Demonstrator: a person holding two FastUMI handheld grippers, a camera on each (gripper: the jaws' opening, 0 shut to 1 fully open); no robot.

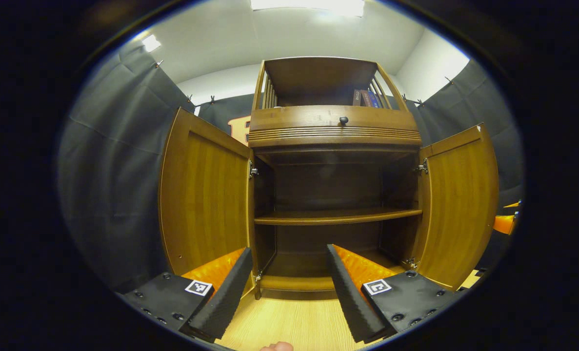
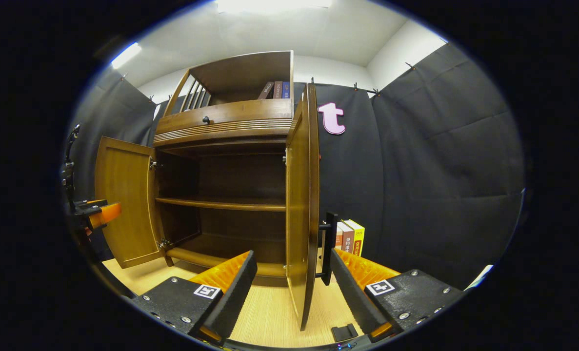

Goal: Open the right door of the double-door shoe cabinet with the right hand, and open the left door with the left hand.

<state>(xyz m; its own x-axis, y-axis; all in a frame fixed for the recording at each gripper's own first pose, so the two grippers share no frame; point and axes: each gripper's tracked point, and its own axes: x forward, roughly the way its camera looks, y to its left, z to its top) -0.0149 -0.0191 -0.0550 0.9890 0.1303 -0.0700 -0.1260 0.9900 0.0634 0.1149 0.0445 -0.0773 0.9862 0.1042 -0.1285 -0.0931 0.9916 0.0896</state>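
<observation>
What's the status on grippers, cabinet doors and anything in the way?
Left gripper open, clear of left door. Right gripper open, straddling right door edge, not clamped. Both doors wide open. Nothing blocking.

Dark quilted cloth hangs as the booth's wall, filling the right half of the right gripper view and both sides of the left gripper view. Above it runs a white wall and a white ceiling with a bright light panel at top centre. Pale wood-grain flooring covers the bottom centre.
</observation>
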